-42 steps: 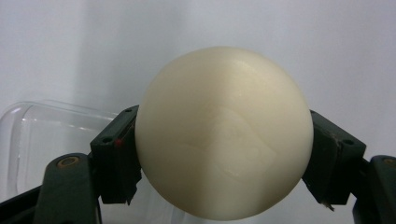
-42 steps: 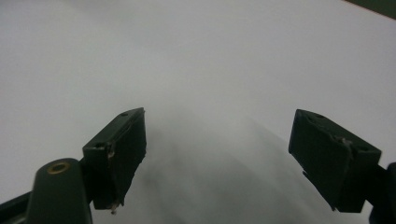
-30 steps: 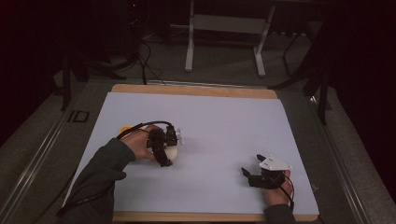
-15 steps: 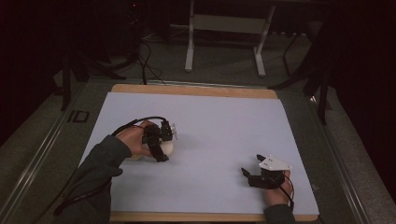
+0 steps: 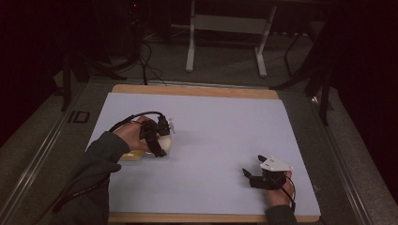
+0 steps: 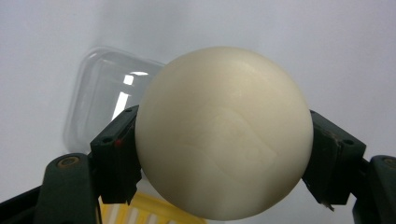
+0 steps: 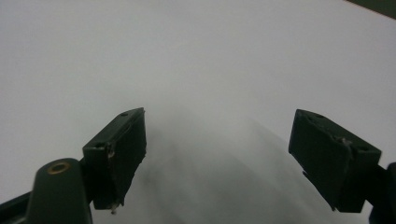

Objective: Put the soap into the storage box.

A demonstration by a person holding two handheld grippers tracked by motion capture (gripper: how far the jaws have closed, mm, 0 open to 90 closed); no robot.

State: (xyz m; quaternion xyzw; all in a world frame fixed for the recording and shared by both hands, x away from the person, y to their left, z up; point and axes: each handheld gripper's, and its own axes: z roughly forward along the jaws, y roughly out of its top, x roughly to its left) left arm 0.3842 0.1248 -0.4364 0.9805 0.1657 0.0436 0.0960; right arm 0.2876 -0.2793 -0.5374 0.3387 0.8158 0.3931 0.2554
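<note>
My left gripper [image 6: 219, 154] is clamped on a cream-white ball [image 6: 224, 133]; in the left gripper view both black jaws press against its sides, and the ball sits squarely between them, bulging well past the pads [image 6: 119, 154]. Just beyond the ball, behind its left shoulder, I see a clear plastic container [image 6: 105, 91] lying on the white table cover [image 6: 327, 56]. Below the ball, close to my jaws, a yellow ridged piece [image 6: 140, 212] peeks out. In the high view my left gripper [image 5: 157, 136] is over that same cluster, the yellow piece [image 5: 129, 156] just beside my hand.

My right gripper [image 7: 217, 149] stands well apart from all this, jaws spread wide with nothing between them, over bare white cover [image 7: 210, 56]. From above, the right gripper [image 5: 253, 177] rests low near the table's near edge.
</note>
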